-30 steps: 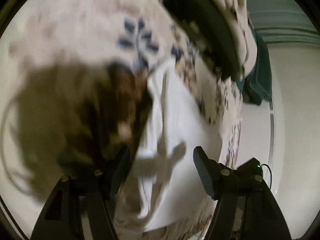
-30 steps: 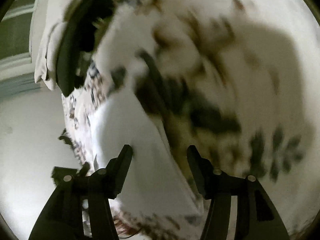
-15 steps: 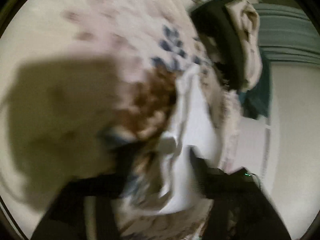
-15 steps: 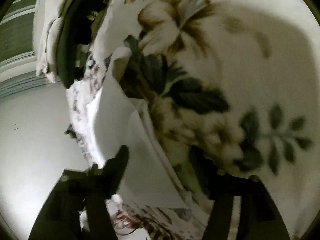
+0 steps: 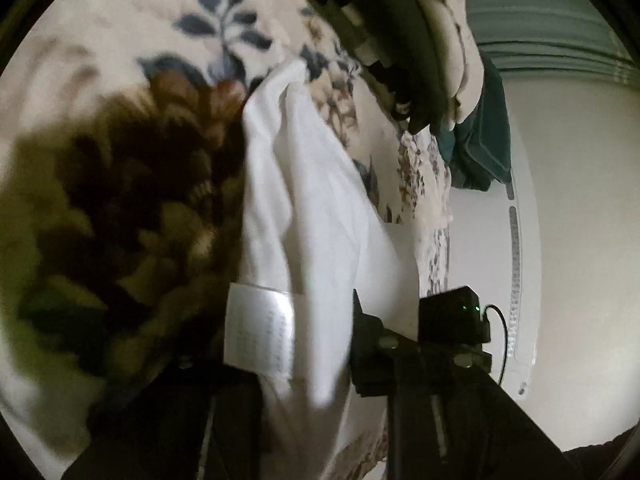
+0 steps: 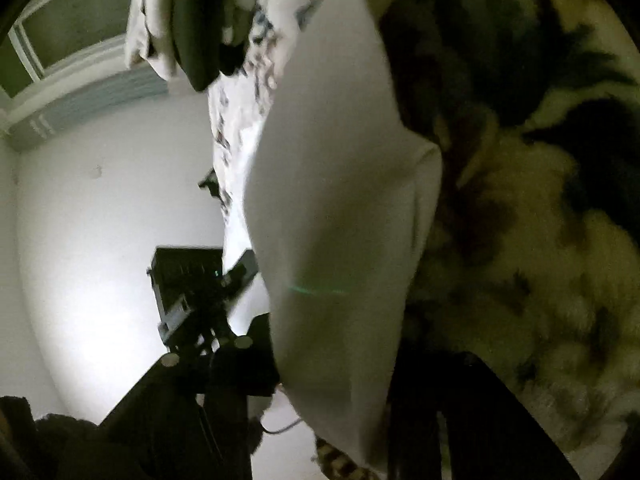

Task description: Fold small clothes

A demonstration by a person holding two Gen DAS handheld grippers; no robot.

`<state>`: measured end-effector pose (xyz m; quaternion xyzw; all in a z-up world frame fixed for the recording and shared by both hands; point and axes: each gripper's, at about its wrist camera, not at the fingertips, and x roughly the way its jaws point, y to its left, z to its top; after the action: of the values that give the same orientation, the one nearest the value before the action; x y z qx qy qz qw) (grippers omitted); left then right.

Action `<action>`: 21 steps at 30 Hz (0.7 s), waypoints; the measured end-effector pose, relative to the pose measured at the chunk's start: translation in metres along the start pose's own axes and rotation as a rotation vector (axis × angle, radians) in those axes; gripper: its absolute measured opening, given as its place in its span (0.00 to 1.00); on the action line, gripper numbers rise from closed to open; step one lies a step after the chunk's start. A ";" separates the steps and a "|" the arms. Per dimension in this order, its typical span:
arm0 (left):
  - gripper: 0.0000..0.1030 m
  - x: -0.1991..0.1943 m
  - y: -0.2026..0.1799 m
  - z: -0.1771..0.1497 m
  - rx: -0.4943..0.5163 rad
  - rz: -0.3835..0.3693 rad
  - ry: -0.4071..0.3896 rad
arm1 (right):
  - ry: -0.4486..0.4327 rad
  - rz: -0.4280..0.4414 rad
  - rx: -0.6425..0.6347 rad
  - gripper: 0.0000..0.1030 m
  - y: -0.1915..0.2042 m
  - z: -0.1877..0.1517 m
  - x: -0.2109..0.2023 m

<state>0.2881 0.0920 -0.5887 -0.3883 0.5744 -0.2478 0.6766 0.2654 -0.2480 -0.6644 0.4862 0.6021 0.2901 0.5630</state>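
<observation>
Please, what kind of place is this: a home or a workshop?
Probably a bedroom at home. A floral blanket covers a soft surface like a bed, a pile of clothes waits beside the white garment, and a window shows behind.

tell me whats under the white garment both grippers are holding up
A floral blanket lies beneath and beside the white garment, with big brown flowers and blue leaves showing. The part straight under the cloth is covered. It also hides most of the left gripper and right gripper fingers.
</observation>
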 end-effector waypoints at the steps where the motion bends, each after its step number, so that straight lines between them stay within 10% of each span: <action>1: 0.14 -0.003 -0.004 -0.001 0.004 0.004 -0.001 | -0.009 -0.002 -0.003 0.19 0.004 -0.002 -0.001; 11: 0.13 -0.055 -0.105 0.035 0.080 0.045 -0.026 | -0.087 -0.034 -0.079 0.15 0.115 -0.011 -0.053; 21: 0.13 -0.072 -0.224 0.184 0.183 0.028 -0.190 | -0.182 -0.101 -0.287 0.15 0.281 0.137 -0.106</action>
<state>0.4762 0.0634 -0.3583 -0.3387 0.4882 -0.2518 0.7639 0.4581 -0.2706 -0.3976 0.3941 0.5249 0.2992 0.6926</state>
